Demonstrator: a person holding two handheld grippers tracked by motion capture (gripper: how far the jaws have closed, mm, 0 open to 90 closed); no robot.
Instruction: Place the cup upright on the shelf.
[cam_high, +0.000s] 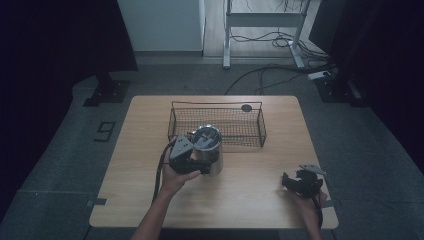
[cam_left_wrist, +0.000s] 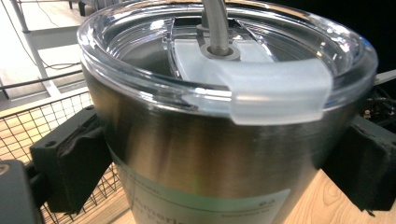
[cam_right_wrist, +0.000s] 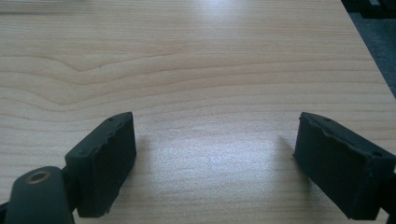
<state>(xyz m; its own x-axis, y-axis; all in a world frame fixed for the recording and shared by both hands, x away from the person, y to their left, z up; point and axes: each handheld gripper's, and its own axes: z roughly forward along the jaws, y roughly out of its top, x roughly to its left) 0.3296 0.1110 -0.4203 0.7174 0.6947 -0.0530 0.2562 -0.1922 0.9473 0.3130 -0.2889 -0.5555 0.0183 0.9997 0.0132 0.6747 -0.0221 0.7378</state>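
Note:
A stainless steel tumbler (cam_high: 209, 150) with a clear lid and a metal straw stands upright on the wooden table (cam_high: 150, 120), just in front of a black wire basket (cam_high: 218, 125). My left gripper (cam_high: 192, 162) is shut on the tumbler (cam_left_wrist: 219, 140); both black pads (cam_left_wrist: 74, 163) press against its sides below the lid. My right gripper (cam_high: 300, 182) rests low near the table's front right corner, open, with only bare wood between its pads (cam_right_wrist: 105, 158).
The wire basket holds a small dark round object (cam_high: 246, 108) near its far right rim. Beyond the table are a white cabinet (cam_high: 162, 25), a metal desk frame (cam_high: 262, 30) and cables on the grey floor. The table's right edge lies close to my right gripper.

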